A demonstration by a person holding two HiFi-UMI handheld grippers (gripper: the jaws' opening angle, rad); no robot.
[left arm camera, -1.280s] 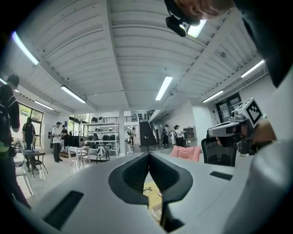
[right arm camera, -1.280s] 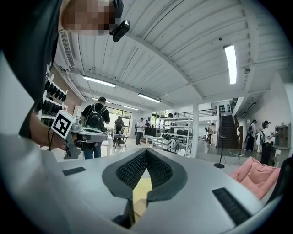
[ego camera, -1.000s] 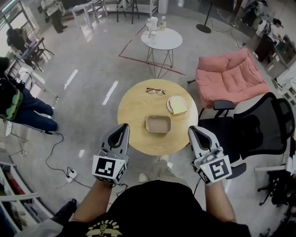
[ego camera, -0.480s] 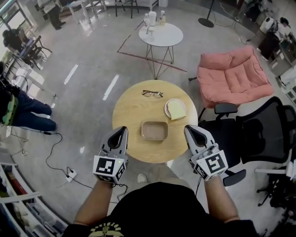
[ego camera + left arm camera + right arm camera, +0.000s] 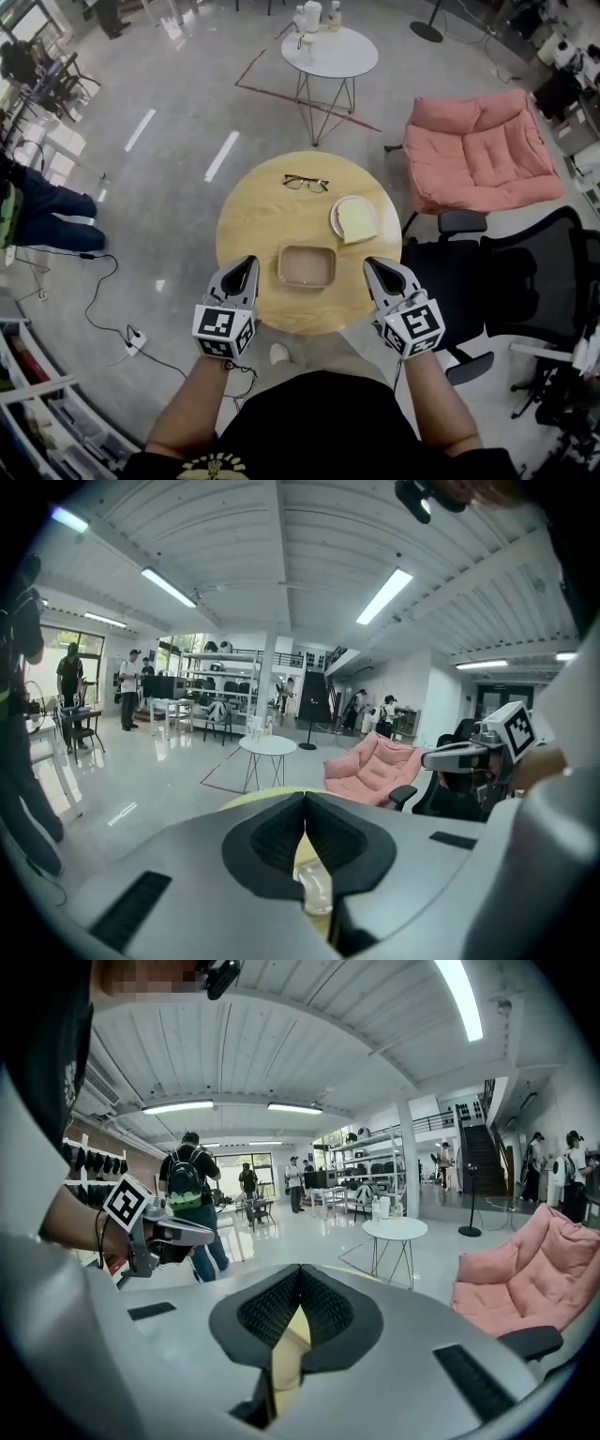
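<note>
Round wooden counter (image 5: 246,217) carried a shallow brown rectangular tray (image 5: 307,266) near its front. Left tool (image 5: 247,264) and right tool (image 5: 371,266) hovered on either side of it, both closed and empty. This looked like an approach stage, and gripping would require parting the jaws.

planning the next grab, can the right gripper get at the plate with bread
Probably yes. The right gripper hovers at the near edge of the table, the plate lies just beyond it, and the container sits off to the side.
</note>
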